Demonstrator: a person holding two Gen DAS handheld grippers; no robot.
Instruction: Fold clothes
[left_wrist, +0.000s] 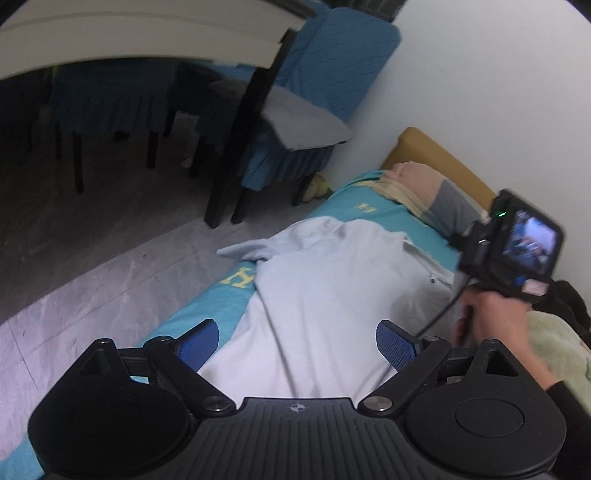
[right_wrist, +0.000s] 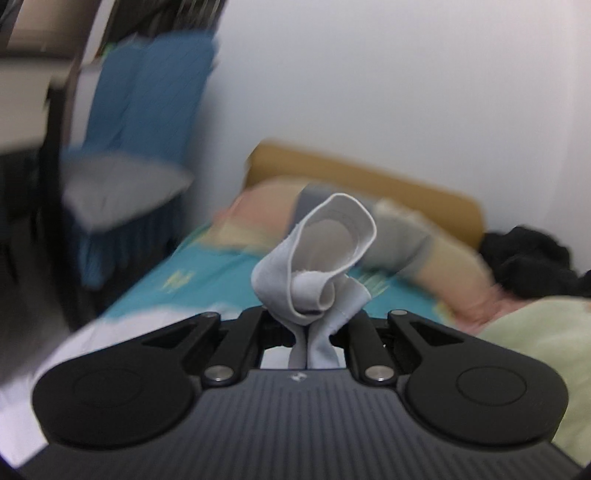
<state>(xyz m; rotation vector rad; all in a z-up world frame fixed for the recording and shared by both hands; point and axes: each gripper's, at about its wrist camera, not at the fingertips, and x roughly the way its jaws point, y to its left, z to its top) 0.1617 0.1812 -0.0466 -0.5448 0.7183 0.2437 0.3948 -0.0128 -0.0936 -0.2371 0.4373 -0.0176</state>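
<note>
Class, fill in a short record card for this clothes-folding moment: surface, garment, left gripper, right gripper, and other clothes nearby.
surface: bed with teal sheet bearing yellow letters
garment: pale grey shirt, spread out and wrinkled on the sheet
left gripper: open, blue pads apart above the shirt's near end, holding nothing
right gripper: shut on a bunched fold of the shirt's fabric
other clothes: light green garment on the right; black garment by the wall; pink and grey pile at the headboard
</note>
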